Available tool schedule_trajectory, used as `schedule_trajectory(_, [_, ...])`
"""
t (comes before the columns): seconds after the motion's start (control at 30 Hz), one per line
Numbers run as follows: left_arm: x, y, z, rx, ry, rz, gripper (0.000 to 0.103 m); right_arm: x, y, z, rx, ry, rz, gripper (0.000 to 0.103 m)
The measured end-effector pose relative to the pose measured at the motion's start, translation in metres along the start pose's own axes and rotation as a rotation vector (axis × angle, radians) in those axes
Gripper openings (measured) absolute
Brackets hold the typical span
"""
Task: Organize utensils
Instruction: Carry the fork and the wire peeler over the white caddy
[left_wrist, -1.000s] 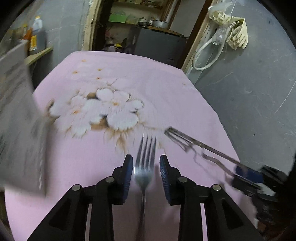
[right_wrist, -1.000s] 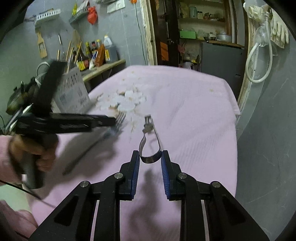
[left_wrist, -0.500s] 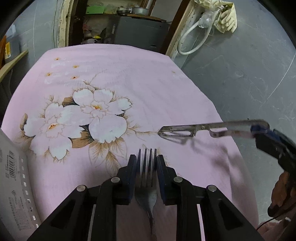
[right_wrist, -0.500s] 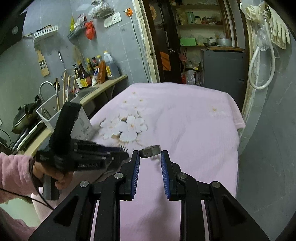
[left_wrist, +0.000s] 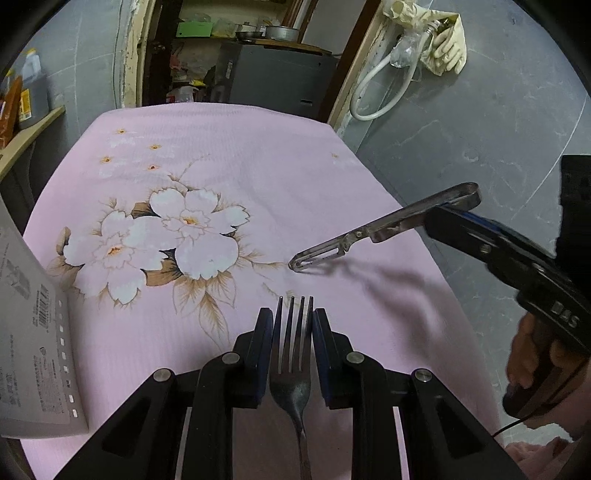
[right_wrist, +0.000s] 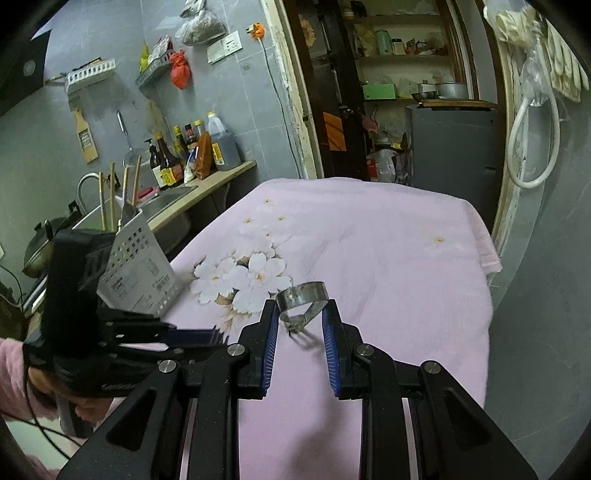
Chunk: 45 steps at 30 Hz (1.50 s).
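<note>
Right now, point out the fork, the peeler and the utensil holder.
fork (left_wrist: 293, 334): left wrist view, on the tines between the left tool's pads.
peeler (left_wrist: 384, 230): left wrist view, on the metal shank.
utensil holder (right_wrist: 138, 275): right wrist view, on its perforated side wall.

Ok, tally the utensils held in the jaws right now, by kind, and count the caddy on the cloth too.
Forks: 1, the fork in the left gripper.
Peelers: 1, the peeler in the right gripper.
Caddies: 1, the perforated caddy on the pink cloth.
Total: 3.
</note>
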<state>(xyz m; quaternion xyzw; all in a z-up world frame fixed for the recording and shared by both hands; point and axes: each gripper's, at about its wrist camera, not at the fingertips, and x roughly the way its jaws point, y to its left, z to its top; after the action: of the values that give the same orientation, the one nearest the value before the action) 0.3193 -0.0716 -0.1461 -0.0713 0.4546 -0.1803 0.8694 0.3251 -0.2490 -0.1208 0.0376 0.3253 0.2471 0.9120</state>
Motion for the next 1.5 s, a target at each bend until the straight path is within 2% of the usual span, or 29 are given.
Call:
schedule_trajectory(0.1, [-0.003, 0.004, 0.000, -0.009, -0.003, 0.004, 0.021, 0.008, -0.005, 0.002, 0.054, -0.019, 0.023, 0.031])
schedule_trajectory(0.17, [-0.004, 0.007, 0.001, -0.014, -0.004, 0.006, 0.021, 0.012, -0.007, 0.003, 0.085, -0.025, 0.034, 0.031])
schedule_trajectory(0.2, [-0.005, 0.008, 0.000, -0.020, -0.007, 0.008, 0.021, 0.015, -0.007, 0.002, 0.098, -0.026, 0.046, 0.027])
schedule_trajectory(0.23, [-0.005, 0.008, 0.000, -0.025, -0.010, 0.010, 0.021, 0.017, -0.006, 0.002, 0.105, -0.029, 0.049, 0.013])
schedule_trajectory(0.27, [-0.006, 0.008, 0.000, -0.028, -0.011, 0.013, 0.021, 0.020, -0.005, 0.001, 0.108, -0.023, 0.045, 0.008])
schedule_trajectory(0.4, [-0.004, 0.008, -0.003, -0.036, -0.003, 0.029, 0.020, 0.026, -0.004, -0.010, 0.114, 0.030, 0.040, 0.008])
schedule_trajectory(0.5, [-0.001, 0.007, -0.006, -0.045, 0.014, 0.035, 0.020, 0.027, -0.010, -0.027, 0.106, 0.111, 0.017, 0.011])
schedule_trajectory(0.57, [0.002, 0.007, -0.008, -0.054, 0.028, 0.050, 0.020, 0.037, -0.015, -0.041, 0.089, 0.213, 0.004, 0.012])
schedule_trajectory(0.67, [0.004, 0.007, -0.011, -0.065, 0.043, 0.064, 0.020, 0.052, -0.016, -0.045, 0.042, 0.293, 0.009, 0.013])
schedule_trajectory(0.9, [-0.001, 0.005, -0.013, -0.064, 0.044, 0.077, 0.020, 0.093, 0.009, -0.022, -0.154, 0.388, 0.052, 0.016])
schedule_trajectory(1.03, [-0.012, 0.004, -0.015, -0.076, 0.025, 0.080, 0.020, 0.108, 0.021, -0.005, -0.213, 0.434, 0.092, 0.019])
schedule_trajectory(1.13, [-0.022, 0.003, -0.018, -0.088, 0.005, 0.084, 0.019, 0.118, 0.029, 0.003, -0.219, 0.464, 0.108, 0.019])
schedule_trajectory(1.27, [-0.034, 0.003, -0.021, -0.101, -0.024, 0.093, 0.019, 0.143, 0.038, 0.008, -0.233, 0.535, 0.061, 0.019])
schedule_trajectory(1.3, [-0.037, 0.003, -0.022, -0.104, -0.032, 0.095, 0.019, 0.146, 0.043, 0.009, -0.234, 0.523, 0.045, 0.017])
schedule_trajectory(1.33, [-0.040, 0.002, -0.023, -0.104, -0.037, 0.096, 0.019, 0.149, 0.047, 0.010, -0.242, 0.524, 0.018, 0.011])
schedule_trajectory(1.4, [-0.046, -0.001, -0.024, -0.099, -0.051, 0.104, 0.019, 0.150, 0.051, 0.010, -0.230, 0.530, -0.014, 0.011])
schedule_trajectory(1.5, [-0.062, -0.006, -0.028, -0.088, -0.084, 0.107, 0.018, 0.134, 0.046, 0.009, -0.127, 0.491, 0.036, 0.010])
